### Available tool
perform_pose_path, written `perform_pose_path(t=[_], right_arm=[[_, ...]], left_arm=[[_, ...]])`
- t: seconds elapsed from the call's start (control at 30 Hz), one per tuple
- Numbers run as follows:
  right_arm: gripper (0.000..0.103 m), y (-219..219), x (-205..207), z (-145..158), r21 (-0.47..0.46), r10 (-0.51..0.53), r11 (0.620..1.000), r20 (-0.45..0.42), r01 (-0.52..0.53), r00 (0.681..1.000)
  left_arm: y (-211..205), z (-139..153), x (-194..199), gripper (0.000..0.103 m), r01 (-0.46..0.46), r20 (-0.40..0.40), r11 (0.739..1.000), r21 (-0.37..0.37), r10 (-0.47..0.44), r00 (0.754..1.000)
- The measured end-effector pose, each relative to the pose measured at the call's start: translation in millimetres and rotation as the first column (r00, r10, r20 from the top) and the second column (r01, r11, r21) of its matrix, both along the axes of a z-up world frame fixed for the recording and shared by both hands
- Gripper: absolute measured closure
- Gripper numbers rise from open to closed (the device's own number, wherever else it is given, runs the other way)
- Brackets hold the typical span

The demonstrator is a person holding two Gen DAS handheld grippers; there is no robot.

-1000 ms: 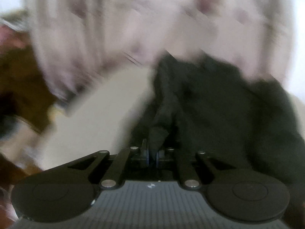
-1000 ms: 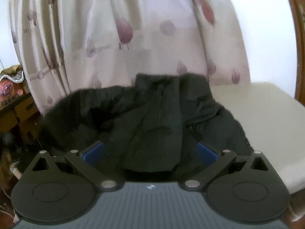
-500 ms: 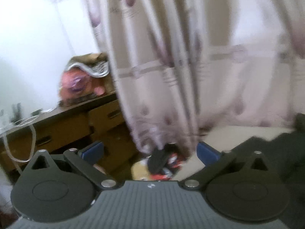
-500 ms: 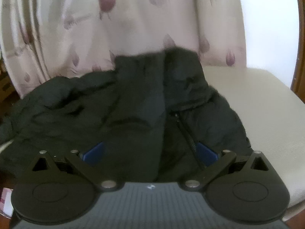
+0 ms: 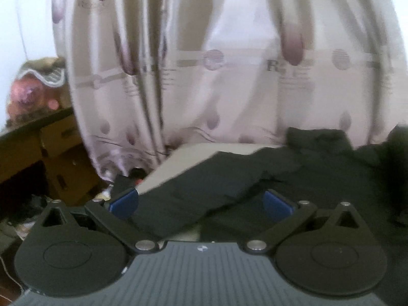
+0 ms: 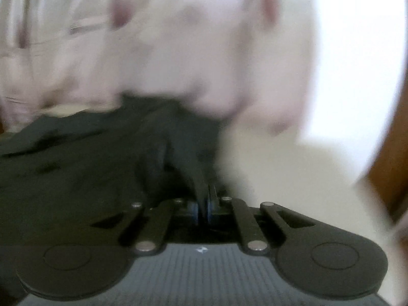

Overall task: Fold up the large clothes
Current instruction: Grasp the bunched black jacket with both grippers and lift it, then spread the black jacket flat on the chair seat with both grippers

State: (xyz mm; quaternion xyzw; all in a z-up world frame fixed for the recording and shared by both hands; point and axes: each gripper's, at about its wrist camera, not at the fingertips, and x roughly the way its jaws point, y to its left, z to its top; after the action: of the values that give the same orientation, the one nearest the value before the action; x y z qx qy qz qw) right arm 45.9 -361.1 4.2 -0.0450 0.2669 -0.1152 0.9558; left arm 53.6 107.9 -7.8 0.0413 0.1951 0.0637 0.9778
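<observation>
right tongs (image 6: 203, 210) now clamped on jacket (image 6: 102, 158), left tongs (image 5: 200, 201) apart; curtain (image 5: 229, 63) behind

A black garment (image 5: 293, 178) is seen on a cream surface (image 6: 280, 168); the pale curtain (image 5: 229, 76) is patterned with mauve drops.

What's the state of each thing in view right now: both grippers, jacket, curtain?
left gripper: open, fingers spread wide over the garment, holding nothing.
right gripper: shut on a pinch of the black jacket's fabric.
black jacket: lying rumpled on the cream surface, not yet folded neatly.
curtain: hanging drawn behind the surface.
right wrist view: motion-blurred, so finer detail is unclear.
</observation>
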Motion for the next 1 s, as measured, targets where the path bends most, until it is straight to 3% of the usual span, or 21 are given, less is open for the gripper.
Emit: perform_pose_path(t=[0.13,0.23,0.4,0.5,0.57,0.63,0.7,0.73,0.83,0.87,1.0], right_arm=[[0.097,-99.6,10.8,17.7,-0.259,-0.249,0.936,-0.003,0.24,0.969],[0.098,-156.3,25.4,4.0,-0.269,-0.342,0.91,-0.058,0.315,0.938],[0.095,-201.1,64.4,-63.0,-0.321,-0.444,0.865,-0.133,0.385,0.886],[0.072,-219.4,77.2,-94.4,-0.269,-0.523,0.837,-0.144,0.476,0.84],[0.044,-227.1,69.0,-104.3,-0.249,-0.579,0.803,-0.116,0.541,0.807],[0.032,-227.6,55.3,-105.2,-0.22,-0.614,0.779,-0.08,0.587,0.785],[0.033,-208.4,33.7,-96.3,-0.198,-0.627,0.765,-0.015,0.612,0.779],[0.032,-190.6,18.0,-84.9,-0.184,-0.611,0.776,0.018,0.603,0.792],[0.029,-130.3,-32.2,-57.2,-0.065,-0.444,0.891,0.071,0.449,0.893],[0.025,-110.2,-44.8,-52.2,-0.039,-0.417,0.908,0.044,0.418,0.908],[0.024,-30.2,-86.9,-39.8,0.08,-0.282,0.954,-0.104,0.29,0.954]], left_arm=[[-14.5,-7.6,-2.8,0.0,0.026,-0.031,1.0,-0.001,-0.026,0.999],[-25.1,-15.4,-1.7,0.0,0.039,-0.053,0.999,0.029,-0.037,0.998],[-38.6,-27.3,-1.8,0.0,0.039,-0.099,0.999,0.028,-0.036,0.994],[-39.9,-33.2,-2.7,0.0,0.022,-0.129,1.0,0.011,-0.02,0.991],[-39.4,-36.3,-2.6,0.0,0.019,-0.15,1.0,0.007,-0.018,0.989],[-39.8,-37.5,-4.3,0.0,0.023,-0.152,1.0,-0.001,-0.023,0.988],[-43.4,-35.5,-6.5,0.0,0.036,-0.134,0.999,-0.007,-0.036,0.99],[-45.8,-34.4,-9.1,0.0,0.052,-0.115,0.999,-0.014,-0.053,0.992],[-59.3,-32.7,-16.8,0.0,0.097,-0.064,0.995,-0.024,-0.098,0.993],[-64.3,-31.9,-20.3,0.0,0.119,-0.048,0.992,-0.029,-0.12,0.992],[-83.8,-30.7,-34.7,0.0,0.187,-0.001,0.982,-0.034,-0.187,0.982]])
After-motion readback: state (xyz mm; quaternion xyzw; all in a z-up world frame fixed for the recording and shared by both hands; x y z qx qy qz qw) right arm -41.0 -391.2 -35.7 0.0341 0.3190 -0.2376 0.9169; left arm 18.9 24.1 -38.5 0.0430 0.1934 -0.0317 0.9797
